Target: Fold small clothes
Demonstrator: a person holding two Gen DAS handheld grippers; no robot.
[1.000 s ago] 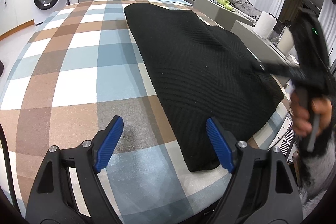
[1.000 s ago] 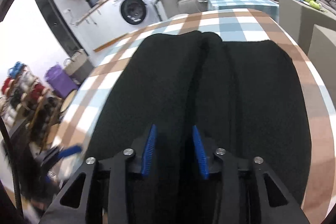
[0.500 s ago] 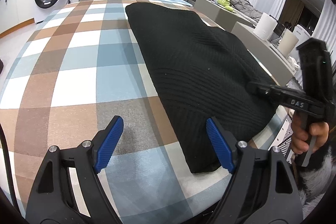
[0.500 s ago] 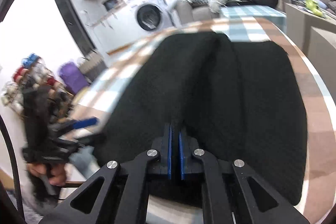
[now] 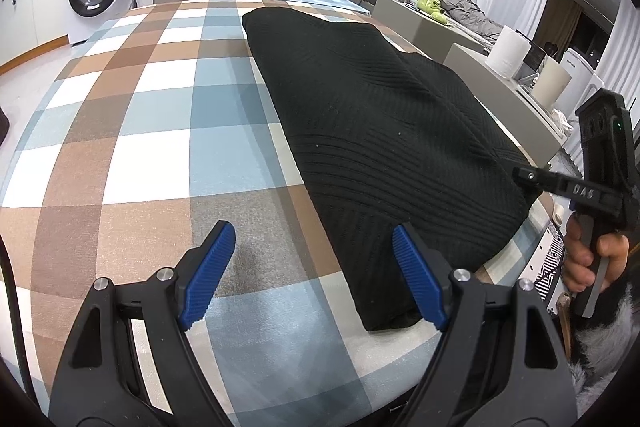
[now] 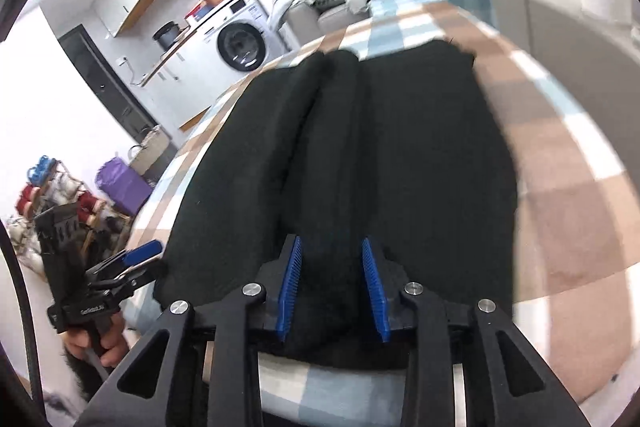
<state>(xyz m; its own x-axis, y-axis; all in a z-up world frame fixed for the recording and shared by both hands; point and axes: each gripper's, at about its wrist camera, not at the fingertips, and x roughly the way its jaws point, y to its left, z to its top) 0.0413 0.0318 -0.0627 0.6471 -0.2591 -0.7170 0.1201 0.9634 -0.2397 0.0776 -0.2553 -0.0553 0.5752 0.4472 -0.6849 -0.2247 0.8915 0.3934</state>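
Lying lengthwise ahead of both jaws, the black garment (image 5: 384,147) is nearer the right gripper (image 6: 332,287).
Its near hem is bracketed by those opening jaws; the left gripper (image 5: 316,275) is spread, empty, beside the edge.

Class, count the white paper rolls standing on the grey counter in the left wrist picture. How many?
2: one paper roll nearer the sofa, a second roll right beside it. Others may be hidden.

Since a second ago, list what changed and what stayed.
The right gripper pinched shut at the black knit garment's near edge, and its jaws are now opening with the cloth between them; it also slid along that edge. The left gripper stayed open over the checked table.
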